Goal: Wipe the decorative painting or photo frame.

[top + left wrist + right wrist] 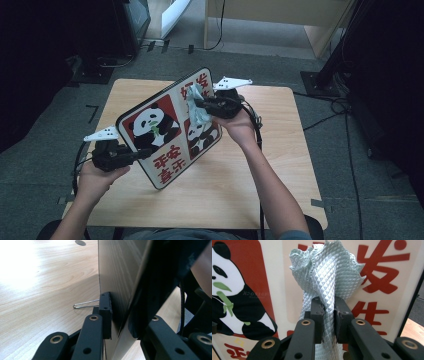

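Left hand-held gripper (pixel 137 154) clamps its jaws on the edge of the panda board (pixel 167 127), propping it tilted on its lower corner at the middle of the table (pixel 280 165), likely to present its printed face. Right hand-held gripper (pixel 328 315), jaws closed on a pale cloth (pixel 325 280), presses it to that face, apparently for wiping.

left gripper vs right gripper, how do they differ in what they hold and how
The left gripper clamps the rigid panda board by its edge, propping it tilted on the table. The right gripper pinches a soft, bunched pale-green cloth against the board's printed face. The left sits low and near the person, the right higher and farther. Both are shut.
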